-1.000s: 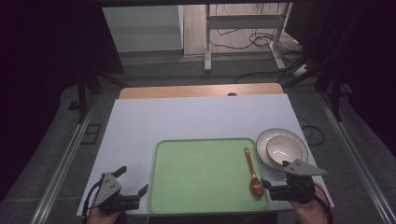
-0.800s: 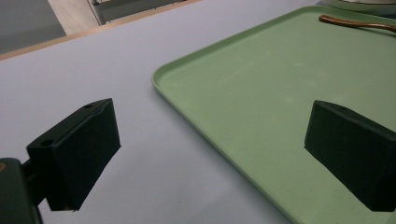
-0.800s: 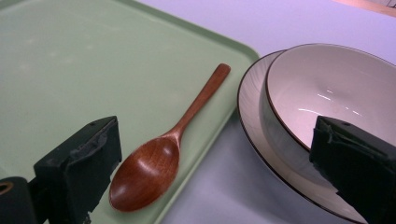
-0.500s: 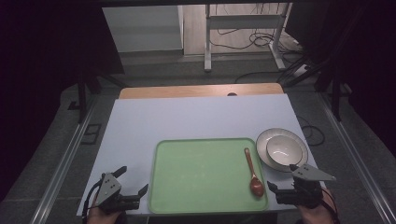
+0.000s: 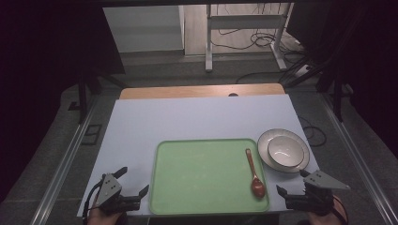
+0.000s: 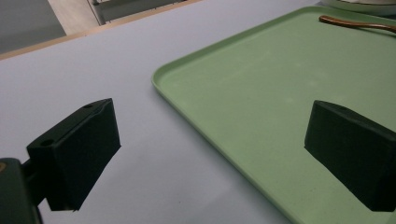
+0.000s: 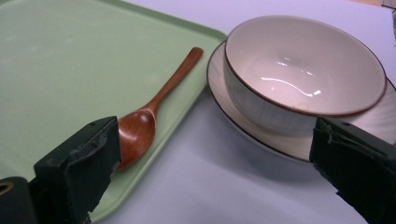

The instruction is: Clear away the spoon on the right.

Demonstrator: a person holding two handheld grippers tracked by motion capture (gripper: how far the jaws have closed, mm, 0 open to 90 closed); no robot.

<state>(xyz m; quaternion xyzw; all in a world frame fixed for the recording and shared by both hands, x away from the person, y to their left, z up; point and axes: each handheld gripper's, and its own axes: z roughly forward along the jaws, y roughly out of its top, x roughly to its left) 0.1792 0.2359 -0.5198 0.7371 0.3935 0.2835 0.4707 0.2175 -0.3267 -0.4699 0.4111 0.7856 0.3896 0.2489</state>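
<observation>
Right now the spoon (image 5: 254,172) lies on the green tray (image 5: 202,178), near its right edge, so that looks done; bowl (image 5: 285,151) and plate (image 5: 268,158) wait just right of the tray, untouched. Both tools, left (image 5: 135,193) and right (image 5: 282,194), gape released, empty.

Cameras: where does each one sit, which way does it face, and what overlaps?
High view: above the person's side, facing forward and down on the table; both hands, left claw and right claw at the bottom.
Left gripper view: on the left claw, facing along open jaws over the tray.
Right gripper view: on the right claw, facing spoon, bowl, plate.
Shared: tray and spoon.
</observation>
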